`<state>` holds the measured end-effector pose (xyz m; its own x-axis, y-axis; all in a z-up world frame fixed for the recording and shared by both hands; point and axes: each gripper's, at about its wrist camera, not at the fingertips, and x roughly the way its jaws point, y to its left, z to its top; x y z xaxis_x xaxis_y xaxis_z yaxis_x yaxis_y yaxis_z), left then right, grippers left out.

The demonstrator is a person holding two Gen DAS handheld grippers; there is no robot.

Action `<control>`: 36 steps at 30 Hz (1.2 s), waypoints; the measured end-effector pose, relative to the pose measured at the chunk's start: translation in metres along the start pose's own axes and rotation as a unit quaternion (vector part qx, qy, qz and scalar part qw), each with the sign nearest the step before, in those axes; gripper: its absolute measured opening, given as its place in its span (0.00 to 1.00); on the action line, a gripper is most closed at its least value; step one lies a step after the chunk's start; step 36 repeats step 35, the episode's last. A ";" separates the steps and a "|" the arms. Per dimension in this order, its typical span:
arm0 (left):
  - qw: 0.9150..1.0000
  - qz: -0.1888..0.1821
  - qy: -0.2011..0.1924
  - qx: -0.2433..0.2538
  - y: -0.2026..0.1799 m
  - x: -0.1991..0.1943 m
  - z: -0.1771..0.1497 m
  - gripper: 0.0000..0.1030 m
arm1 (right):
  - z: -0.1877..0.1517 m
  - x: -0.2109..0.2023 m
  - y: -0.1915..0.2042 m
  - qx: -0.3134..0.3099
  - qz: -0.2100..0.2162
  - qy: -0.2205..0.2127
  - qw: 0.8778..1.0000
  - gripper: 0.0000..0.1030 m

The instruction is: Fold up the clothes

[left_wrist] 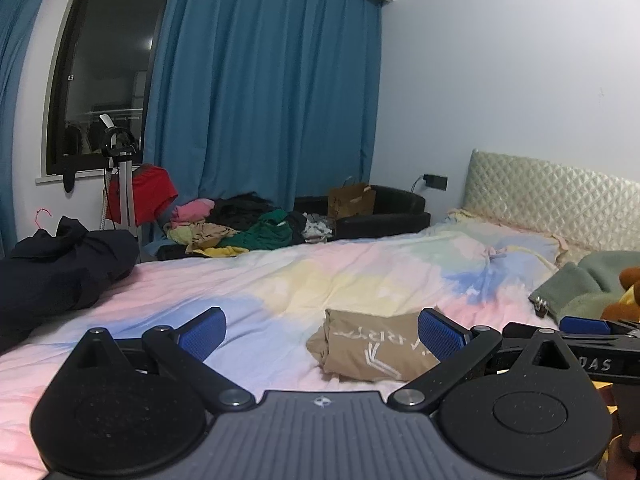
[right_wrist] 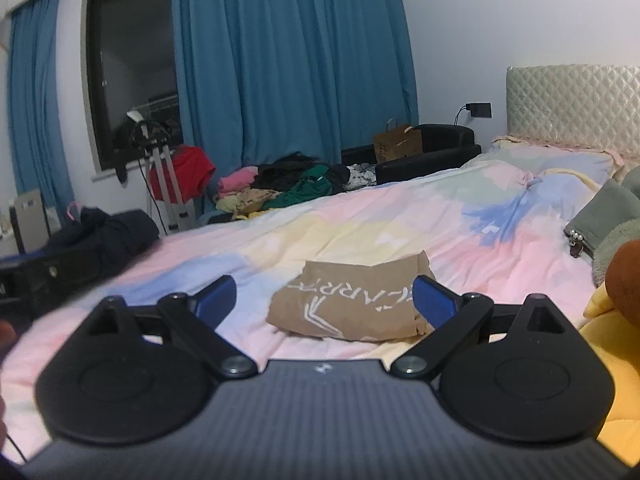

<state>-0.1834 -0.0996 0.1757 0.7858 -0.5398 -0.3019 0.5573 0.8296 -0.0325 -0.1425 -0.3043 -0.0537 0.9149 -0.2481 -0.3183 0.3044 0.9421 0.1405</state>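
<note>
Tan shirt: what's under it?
The folded tan shirt lies flat on the pastel bedspread; only that sheet shows around its edges. Whatever sits directly beneath is covered. Both grippers, left and right, are open, above the bed.

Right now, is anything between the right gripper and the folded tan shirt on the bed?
Nothing visible. The right gripper is open, and only bare pastel bedspread lies between its fingers and the folded tan shirt just ahead.
</note>
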 end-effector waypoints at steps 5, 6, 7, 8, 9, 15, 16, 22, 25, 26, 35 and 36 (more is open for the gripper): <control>1.000 0.008 0.013 0.012 -0.005 0.007 -0.018 1.00 | -0.018 0.006 0.009 -0.023 -0.011 0.002 1.000 0.93; 1.000 0.008 0.016 0.017 -0.006 0.008 -0.021 1.00 | -0.019 0.006 0.010 -0.025 -0.013 0.000 1.000 0.93; 1.000 0.009 0.019 0.019 -0.007 0.010 -0.024 1.00 | -0.020 0.006 0.010 -0.028 -0.014 -0.003 1.000 0.93; 1.000 0.008 0.022 0.019 -0.007 0.012 -0.026 1.00 | -0.021 0.007 0.011 -0.030 -0.016 -0.004 0.999 0.93; 1.000 0.007 0.024 0.018 -0.007 0.014 -0.029 1.00 | -0.022 0.008 0.011 -0.029 -0.017 -0.002 0.999 0.93; 0.999 -0.004 0.038 0.012 -0.009 0.024 -0.038 1.00 | -0.025 0.015 0.008 -0.024 -0.028 0.009 0.999 0.93; 0.999 -0.004 0.038 0.012 -0.009 0.025 -0.038 1.00 | -0.025 0.016 0.007 -0.023 -0.029 0.011 0.999 0.93; 0.999 0.000 0.043 0.005 -0.009 0.030 -0.040 1.00 | -0.026 0.019 0.005 -0.017 -0.036 0.019 0.999 0.93; 0.999 0.005 0.043 0.001 -0.009 0.031 -0.040 1.00 | -0.026 0.020 0.005 -0.019 -0.037 0.021 0.999 0.93; 0.999 0.006 0.042 0.000 -0.008 0.031 -0.039 1.00 | -0.026 0.020 0.005 -0.019 -0.037 0.022 0.999 0.93; 0.999 0.008 0.045 0.006 -0.011 0.033 -0.039 1.00 | -0.027 0.019 0.006 -0.017 -0.039 0.021 0.999 0.93; 0.999 0.008 0.045 0.006 -0.011 0.033 -0.039 1.00 | -0.027 0.019 0.006 -0.017 -0.039 0.021 0.999 0.93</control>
